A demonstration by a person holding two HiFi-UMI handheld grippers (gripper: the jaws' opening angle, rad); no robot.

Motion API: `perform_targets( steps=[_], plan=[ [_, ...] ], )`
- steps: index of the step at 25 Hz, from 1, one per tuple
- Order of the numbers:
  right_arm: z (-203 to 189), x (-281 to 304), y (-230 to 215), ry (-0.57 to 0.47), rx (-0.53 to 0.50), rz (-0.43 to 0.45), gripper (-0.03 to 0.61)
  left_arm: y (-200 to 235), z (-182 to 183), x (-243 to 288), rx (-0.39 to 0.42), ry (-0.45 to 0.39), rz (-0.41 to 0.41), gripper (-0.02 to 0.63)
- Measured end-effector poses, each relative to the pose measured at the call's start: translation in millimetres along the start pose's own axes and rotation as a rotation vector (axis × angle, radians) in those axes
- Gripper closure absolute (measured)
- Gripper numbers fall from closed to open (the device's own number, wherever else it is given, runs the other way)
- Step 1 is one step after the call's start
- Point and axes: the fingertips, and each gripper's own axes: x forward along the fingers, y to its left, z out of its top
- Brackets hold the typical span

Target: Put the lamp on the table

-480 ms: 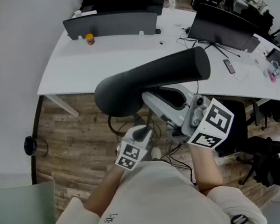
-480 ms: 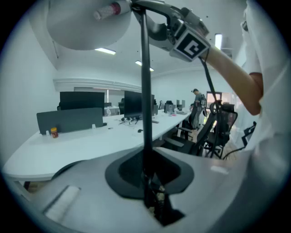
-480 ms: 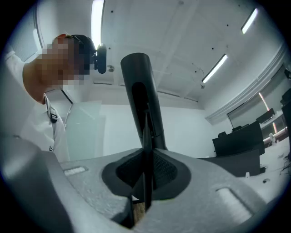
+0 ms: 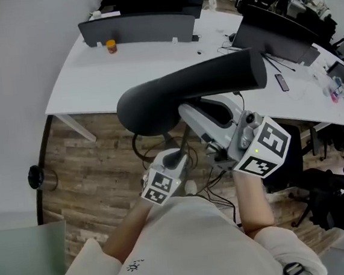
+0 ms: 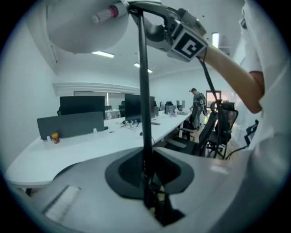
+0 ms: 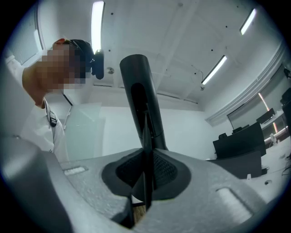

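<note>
Office with white curved worktop (image 4: pixel 123 72) above wood floor (image 4: pixel 84 172). Dark lamp (image 4: pixel 215 80) held in the air, clear of the worktop, near its front edge. Left tongs (image 5: pixel 148 179) closed on the thin lamp rod (image 5: pixel 144 91); right tongs (image 6: pixel 145 182) closed on the same rod.

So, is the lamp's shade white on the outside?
No, the head view shows the lamp shade as dark grey all along its outside.

A matt black finish is shown on the lamp (image 4: pixel 192 92); the table (image 4: pixel 123 72) is seen smooth and white, the floor (image 4: pixel 84 166) wood-grained.
</note>
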Motion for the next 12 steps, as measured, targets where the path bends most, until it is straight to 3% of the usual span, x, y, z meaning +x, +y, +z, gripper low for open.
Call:
perform_targets(
  steps=[12],
  plan=[
    [3,16,-12,-0.018,0.021,-0.037,0.538,10,-5,-2,-0.011,-0.012,0.013,0.561]
  ],
)
